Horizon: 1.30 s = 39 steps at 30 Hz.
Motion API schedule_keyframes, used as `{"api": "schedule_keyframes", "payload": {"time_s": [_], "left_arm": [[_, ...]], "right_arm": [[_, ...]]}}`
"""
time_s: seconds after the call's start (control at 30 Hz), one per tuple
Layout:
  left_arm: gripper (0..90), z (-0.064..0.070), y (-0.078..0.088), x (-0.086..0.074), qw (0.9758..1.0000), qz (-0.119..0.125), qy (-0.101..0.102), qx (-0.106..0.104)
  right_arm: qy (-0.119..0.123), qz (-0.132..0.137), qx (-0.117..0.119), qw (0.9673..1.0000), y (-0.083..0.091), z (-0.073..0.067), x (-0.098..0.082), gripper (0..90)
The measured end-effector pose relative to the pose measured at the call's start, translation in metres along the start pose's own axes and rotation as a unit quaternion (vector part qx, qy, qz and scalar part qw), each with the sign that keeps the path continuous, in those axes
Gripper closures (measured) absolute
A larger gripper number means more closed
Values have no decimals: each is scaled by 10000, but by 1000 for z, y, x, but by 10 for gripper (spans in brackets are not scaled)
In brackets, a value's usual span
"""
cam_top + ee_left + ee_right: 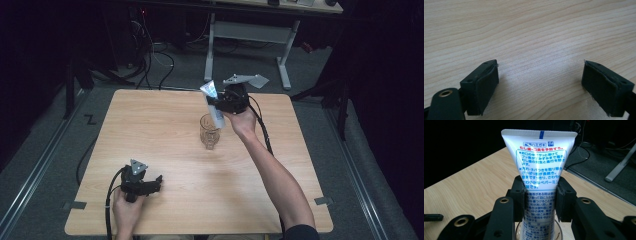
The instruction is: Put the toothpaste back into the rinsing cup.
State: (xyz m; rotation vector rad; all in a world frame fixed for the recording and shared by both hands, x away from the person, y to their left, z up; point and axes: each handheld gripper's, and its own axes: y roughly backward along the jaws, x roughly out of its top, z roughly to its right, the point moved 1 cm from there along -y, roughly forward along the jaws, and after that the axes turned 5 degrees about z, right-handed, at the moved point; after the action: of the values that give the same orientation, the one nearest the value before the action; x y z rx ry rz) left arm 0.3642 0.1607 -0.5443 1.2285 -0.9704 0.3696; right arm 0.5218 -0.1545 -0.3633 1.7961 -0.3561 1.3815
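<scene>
A white toothpaste tube [539,167] with blue and red print is clamped between the pads of my right gripper [540,197], crimped end up. In the high view that right gripper [220,104] holds the tube [214,106] tilted, its lower end at the mouth of a clear glass mug [210,132] standing mid-table. The mug's rim [517,232] peeks out below the tube in the right gripper view. My left gripper [156,181] rests low over the near left of the wooden table [150,130], its jaws spread wide with only bare wood between the pads [484,87].
The table's far edge lies just beyond the right gripper, with dark floor, cables [155,55] and a white desk frame [250,35] behind it. Each gripper trails a black cable [265,132] across the tabletop.
</scene>
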Motion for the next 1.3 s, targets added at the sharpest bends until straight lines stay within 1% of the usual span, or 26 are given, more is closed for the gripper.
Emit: {"api": "schedule_keyframes", "payload": {"time_s": [0.2,0.37,0.4,0.63,1.0,1.07,1.3], "left_arm": [[144,0,0,0,10000,3,3,-1],[144,0,0,0,10000,4,4,0],[145,0,0,0,10000,2,2,0],[144,0,0,0,10000,4,4,-1],[144,0,0,0,10000,5,3,-1],[144,0,0,0,10000,5,3,-1],[144,0,0,0,10000,4,2,-1]], "right_arm": [[72,-43,-33,10000,-8,-4,0,651],[128,-73,-69,9999,-12,-4,-1,649],[159,-106,-104,9998,-13,-4,-1,648],[156,-184,-200,9995,-18,-2,-4,645],[150,-294,-197,9993,-23,-1,-12,644],[106,-269,-188,9994,-24,-1,-13,643],[181,-245,-190,9994,-25,-2,-14,641]]}}
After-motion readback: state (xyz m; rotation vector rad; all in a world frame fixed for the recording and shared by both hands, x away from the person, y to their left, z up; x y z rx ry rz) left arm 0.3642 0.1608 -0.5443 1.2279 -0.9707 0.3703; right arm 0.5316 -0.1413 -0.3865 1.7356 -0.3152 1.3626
